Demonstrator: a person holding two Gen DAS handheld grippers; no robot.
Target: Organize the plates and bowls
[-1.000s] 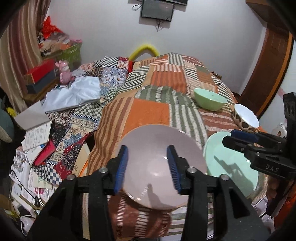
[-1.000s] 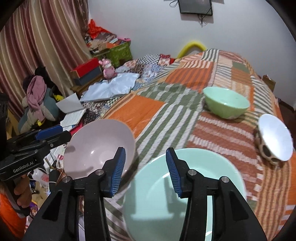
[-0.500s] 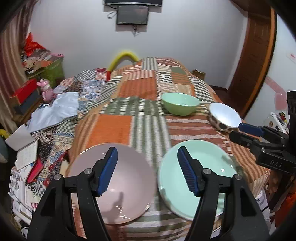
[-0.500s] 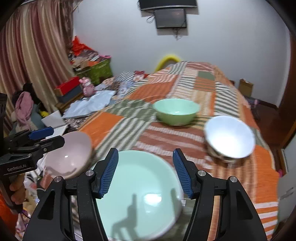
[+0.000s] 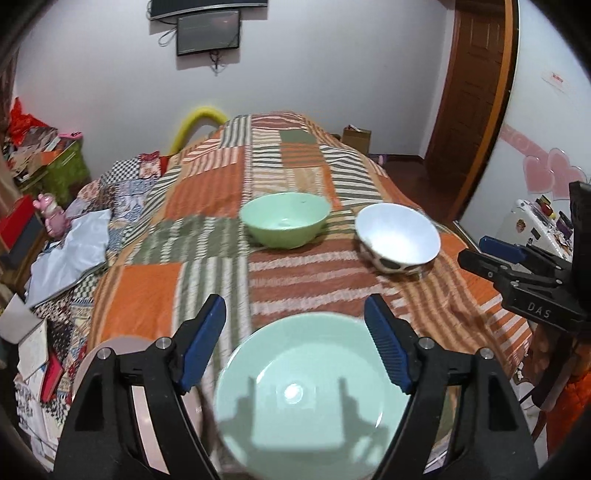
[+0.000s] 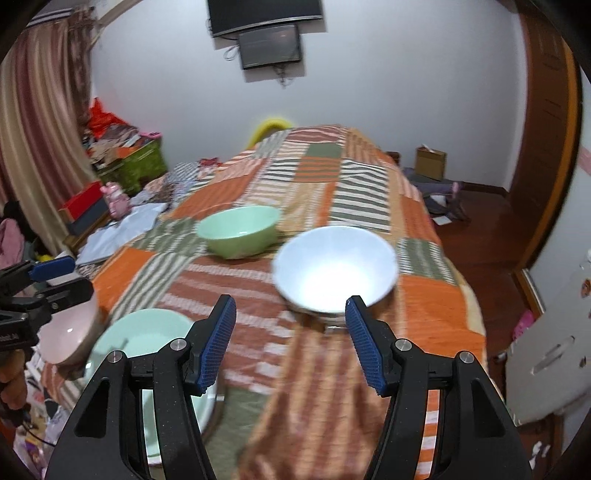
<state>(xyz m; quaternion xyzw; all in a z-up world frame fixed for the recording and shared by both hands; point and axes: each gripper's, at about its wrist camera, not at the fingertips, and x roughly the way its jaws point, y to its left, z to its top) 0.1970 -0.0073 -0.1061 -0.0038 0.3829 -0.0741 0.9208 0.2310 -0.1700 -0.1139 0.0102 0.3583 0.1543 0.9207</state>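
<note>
Mint-green plate (image 5: 314,391) lies at the near edge of the bed, right under my left gripper (image 5: 295,347), whose blue-padded fingers stand wide apart above it and hold nothing. Just left of it a pink plate (image 5: 110,347) peeks out behind the gripper body. Further up the quilt sit a green bowl (image 5: 286,223) and, near it to the right, a white bowl (image 5: 397,238) with dark spots on its outside, tilted a little. My right gripper (image 6: 291,341) hangs spread wide in front of that white bowl (image 6: 334,269), gripping nothing, apart from its rim.

Writing I can read: "DAS" in pale letters on the right gripper's body (image 5: 539,314) as it enters the left view; the lettering on the left gripper's body in the right view is too cut off to read.

Everything rests on a patchwork bedspread (image 5: 207,192) of orange, green and striped squares. Beyond it stand a white wall with a dark screen (image 5: 208,31), a brown wooden door (image 5: 469,92), striped curtains (image 6: 40,122) and clutter of papers and boxes along the left.
</note>
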